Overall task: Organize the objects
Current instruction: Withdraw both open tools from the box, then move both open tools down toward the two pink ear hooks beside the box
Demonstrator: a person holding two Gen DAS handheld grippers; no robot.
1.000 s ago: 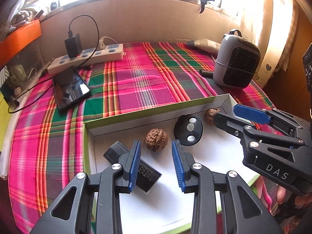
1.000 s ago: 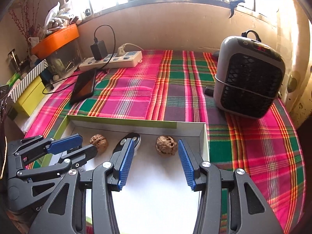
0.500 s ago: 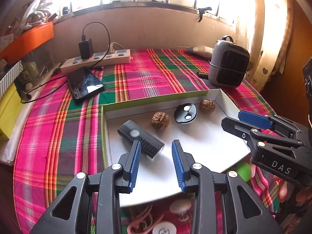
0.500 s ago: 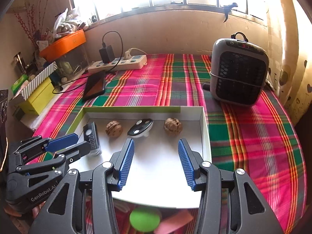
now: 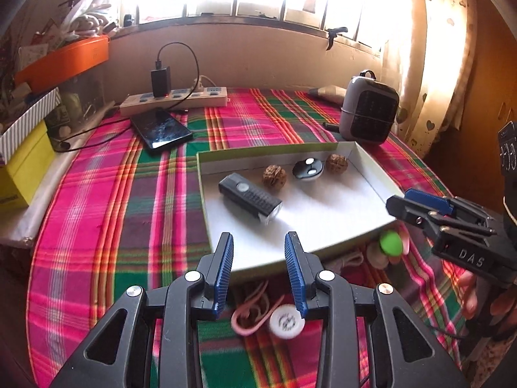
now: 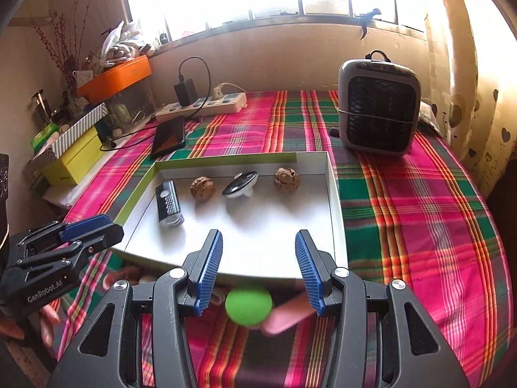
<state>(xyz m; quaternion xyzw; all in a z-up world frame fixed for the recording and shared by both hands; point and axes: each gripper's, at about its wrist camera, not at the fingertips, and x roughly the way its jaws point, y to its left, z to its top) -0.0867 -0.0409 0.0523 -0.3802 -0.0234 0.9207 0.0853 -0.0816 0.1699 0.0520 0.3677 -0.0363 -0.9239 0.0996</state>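
The shallow white tray is sitting on the plaid-covered bench, and four things are lying inside it along its far wall, likely sorted: a black flashlight toward the left edge, two walnuts, and a black-and-white key fob between them. A green ball, a pink cord and a white disc are waiting just outside the tray's near edge, probably next. The left gripper and right gripper are hovering over that edge, jaws open and holding nothing.
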